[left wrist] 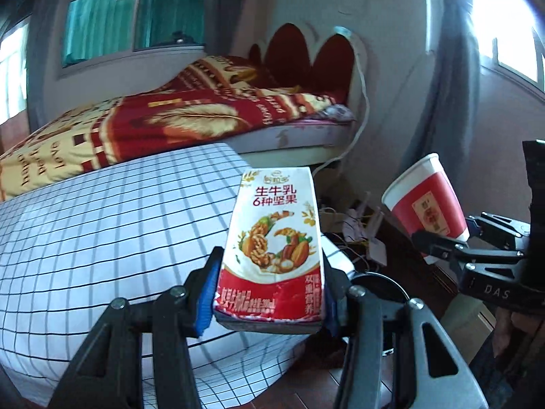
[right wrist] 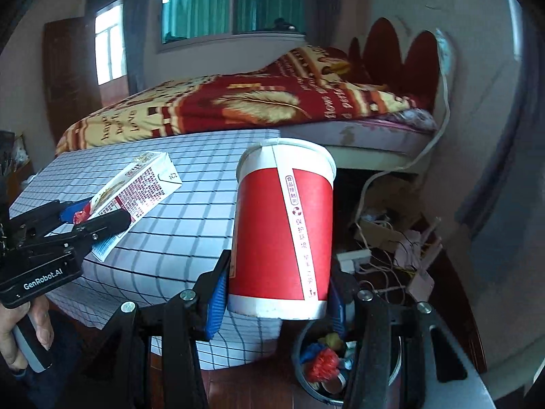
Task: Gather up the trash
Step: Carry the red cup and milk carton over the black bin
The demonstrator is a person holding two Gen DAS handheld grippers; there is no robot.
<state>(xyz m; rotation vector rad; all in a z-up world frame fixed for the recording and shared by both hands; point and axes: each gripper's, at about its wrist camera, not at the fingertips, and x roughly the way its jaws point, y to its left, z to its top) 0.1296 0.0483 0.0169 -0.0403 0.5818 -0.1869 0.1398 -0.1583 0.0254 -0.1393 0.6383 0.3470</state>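
My left gripper [left wrist: 269,301] was clamped on a milk carton [left wrist: 274,245], its blue pads pressed on both sides near the bottom; the carton stood upright, nut print toward the lens, its top closed so I could not see inside. My right gripper [right wrist: 277,301] was closed on a red paper cup [right wrist: 282,225] low on its wall, mouth up and tipped a little away from me, so its inside was hidden.

At five o'clock from the cup, on the wooden floor [right wrist: 245,388], stood a dark bin [right wrist: 306,380], directly below the cup's base. It held a red frizzy lump, something blue, something yellow and paler scraps I could not name.

Behind both grippers, from nine to twelve o'clock, lay a table under a checked cloth [left wrist: 102,238], and beyond it a bed [left wrist: 153,122] with a red and yellow cover.

Only the right view looked into the bin; the left showed just a sliver of dark rim at four o'clock behind the carton. The right view also showed the carton's back panel of small print at nine o'clock, and my hand [right wrist: 20,327] around the left handle. The left view showed the cup at three o'clock, tilted, its printed front visible, gripped near the base. Loose cables [right wrist: 385,266] and a power strip lay at three o'clock in the right view.
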